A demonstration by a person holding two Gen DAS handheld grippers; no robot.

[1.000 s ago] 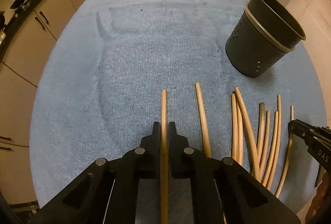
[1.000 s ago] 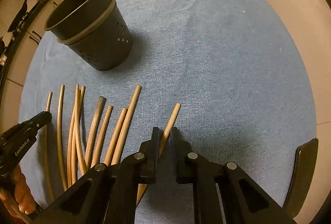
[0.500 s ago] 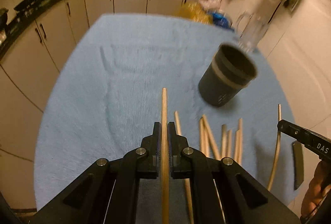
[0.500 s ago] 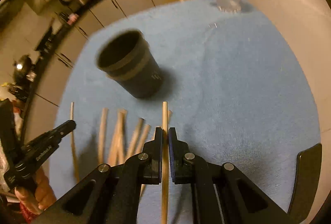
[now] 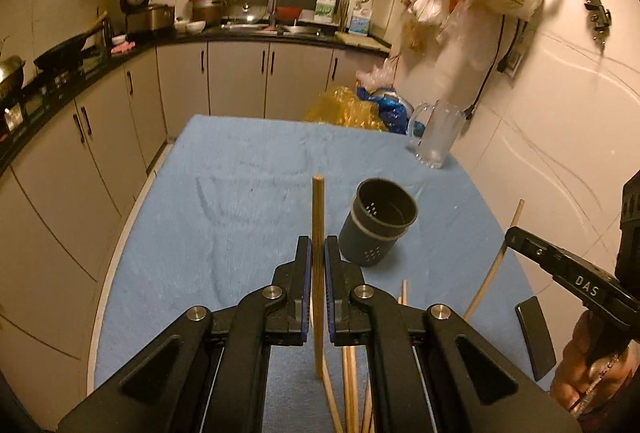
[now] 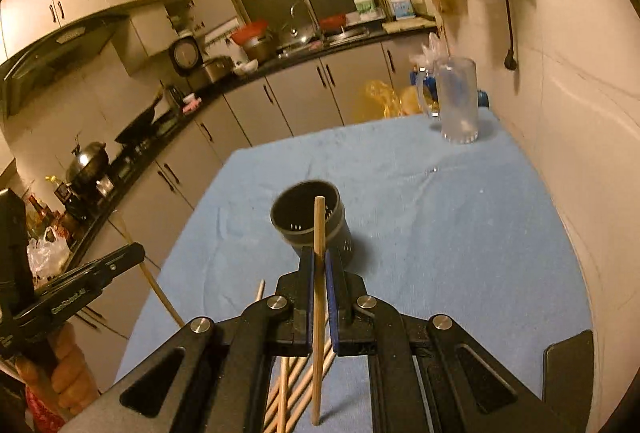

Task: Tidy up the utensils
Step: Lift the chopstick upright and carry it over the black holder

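Note:
My left gripper (image 5: pixel 318 257) is shut on a wooden chopstick (image 5: pixel 318 233) and holds it lifted above the blue cloth (image 5: pixel 240 201). My right gripper (image 6: pixel 319 265) is shut on another wooden chopstick (image 6: pixel 319 233), also lifted. The dark perforated utensil cup (image 5: pixel 376 221) stands upright on the cloth, ahead and to the right of the left gripper; in the right wrist view the cup (image 6: pixel 308 221) is straight ahead, just behind the chopstick tip. Several more chopsticks (image 5: pixel 350 385) lie on the cloth below the grippers. The right gripper (image 5: pixel 516 235) shows in the left wrist view with its chopstick (image 5: pixel 496 265).
A clear glass mug (image 5: pixel 436 133) stands at the cloth's far right corner, beside yellow and blue bags (image 5: pixel 360 109). A dark flat object (image 5: pixel 534 337) lies at the right edge. A wall runs along the right; kitchen cabinets (image 5: pixel 240 73) stand behind and to the left.
Both grippers have risen from the cloth and tilted up, each lifting its chopstick clear of the row. The cup now looks farther away and the kitchen has come into view.

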